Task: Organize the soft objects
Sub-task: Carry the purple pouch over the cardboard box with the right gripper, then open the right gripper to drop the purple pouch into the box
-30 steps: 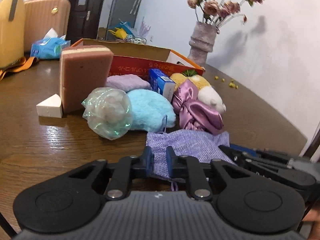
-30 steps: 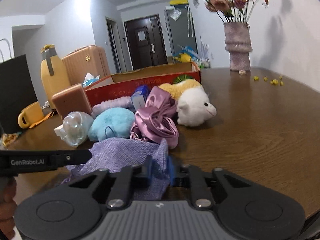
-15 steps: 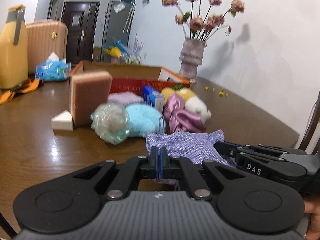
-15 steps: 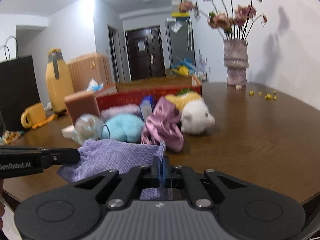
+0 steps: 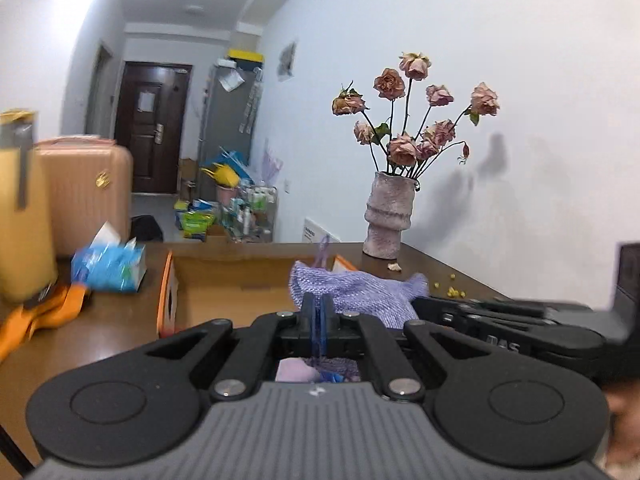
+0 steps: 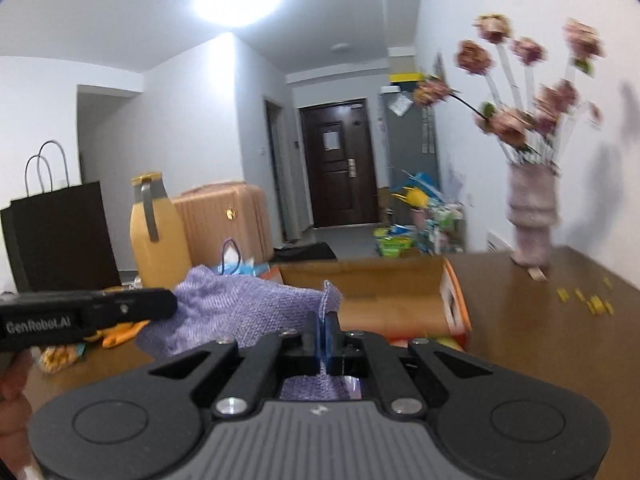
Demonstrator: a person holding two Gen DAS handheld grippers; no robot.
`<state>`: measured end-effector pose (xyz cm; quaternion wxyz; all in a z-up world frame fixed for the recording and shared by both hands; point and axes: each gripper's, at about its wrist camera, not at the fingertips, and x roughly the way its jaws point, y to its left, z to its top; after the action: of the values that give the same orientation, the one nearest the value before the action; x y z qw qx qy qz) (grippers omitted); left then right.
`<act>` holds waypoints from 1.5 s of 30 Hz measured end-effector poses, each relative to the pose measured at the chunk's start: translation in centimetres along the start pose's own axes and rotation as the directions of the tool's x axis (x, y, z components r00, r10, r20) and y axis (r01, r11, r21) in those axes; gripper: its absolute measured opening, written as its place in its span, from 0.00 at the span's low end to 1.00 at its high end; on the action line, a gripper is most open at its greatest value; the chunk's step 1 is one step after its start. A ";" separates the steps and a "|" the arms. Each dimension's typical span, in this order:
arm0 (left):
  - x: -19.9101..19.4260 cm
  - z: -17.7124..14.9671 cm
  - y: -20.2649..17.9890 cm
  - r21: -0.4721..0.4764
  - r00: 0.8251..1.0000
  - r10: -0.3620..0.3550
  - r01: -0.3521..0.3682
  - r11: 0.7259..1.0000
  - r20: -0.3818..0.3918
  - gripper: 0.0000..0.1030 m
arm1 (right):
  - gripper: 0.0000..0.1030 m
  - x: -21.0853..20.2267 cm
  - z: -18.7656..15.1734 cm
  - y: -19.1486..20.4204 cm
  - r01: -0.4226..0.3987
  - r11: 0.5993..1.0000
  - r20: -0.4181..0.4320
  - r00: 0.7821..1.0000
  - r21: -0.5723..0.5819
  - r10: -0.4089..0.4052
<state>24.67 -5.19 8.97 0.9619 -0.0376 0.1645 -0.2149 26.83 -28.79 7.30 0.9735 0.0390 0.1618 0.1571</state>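
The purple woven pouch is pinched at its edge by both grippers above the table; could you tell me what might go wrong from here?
1. Both the left gripper and the right gripper clamp only thin edges of the purple pouch, so the loose weave might slip out.
2. The vase of dried flowers stands close beside the cardboard box; a wide swing could tip it.
3. The sagging pouch might catch the box rim.

Lilac woven pouch (image 5: 352, 288), aloft, stretched
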 end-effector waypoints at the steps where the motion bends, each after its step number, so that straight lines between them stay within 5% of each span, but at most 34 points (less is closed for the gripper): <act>1: 1.7 1.6 1.1 -0.002 1.000 0.013 -0.013 1.000 -0.021 0.03 | 0.02 2.4 1.8 -0.5 -0.012 1.000 -0.022 1.000 0.012 0.012; 6: 12.5 6.3 7.4 0.019 0.980 0.113 -0.111 0.994 -0.163 0.03 | 0.02 15.7 7.4 -1.7 -0.023 1.000 -0.182 0.983 -0.020 0.019; 12: 25.3 5.0 13.1 0.118 0.905 0.265 -0.239 0.964 -0.334 0.03 | 0.02 32.0 7.0 -3.6 0.020 0.997 -0.427 0.904 0.081 0.017; 16: 29.0 3.6 14.7 0.160 0.875 0.299 -0.257 0.953 -0.381 0.05 | 0.11 36.8 4.9 -3.9 0.056 0.996 -0.511 0.859 0.076 -0.009; 18: 29.3 3.4 15.3 0.173 0.880 0.296 -0.247 0.953 -0.372 0.09 | 0.15 37.2 4.5 -4.0 0.059 0.994 -0.506 0.862 0.091 -0.005; 20: 29.2 3.6 15.8 0.157 0.886 0.276 -0.233 0.960 -0.373 0.20 | 0.20 37.0 4.7 -4.3 0.049 0.993 -0.500 0.866 0.107 0.011; 24: 27.7 4.7 15.5 0.164 0.897 0.285 -0.242 0.956 -0.338 0.26 | 0.20 34.8 6.4 -5.4 0.043 0.994 -0.464 0.886 0.101 0.009; 26: 26.1 5.6 15.3 0.160 0.907 0.287 -0.248 0.955 -0.309 0.41 | 0.26 32.7 7.6 -5.7 0.039 0.995 -0.435 0.900 0.089 0.003; 35: 15.6 8.9 12.1 0.176 0.936 0.323 -0.298 0.938 -0.141 0.65 | 0.44 18.9 12.4 -7.3 0.062 0.997 -0.266 0.963 0.046 -0.047; 40: 9.9 9.4 9.9 0.173 0.937 0.342 -0.326 0.930 -0.076 0.75 | 0.53 11.7 12.5 -7.0 0.098 0.995 -0.168 0.981 0.005 -0.096; 45: 4.3 7.3 7.7 0.127 0.931 0.364 -0.361 0.924 0.002 0.81 | 0.81 4.9 9.8 -5.1 0.135 0.989 -0.067 0.988 -0.064 -0.140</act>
<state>33.89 -0.05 13.49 0.9837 0.0564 0.1652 -0.0435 35.97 -32.34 14.38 0.9763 -0.0068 0.1940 0.0956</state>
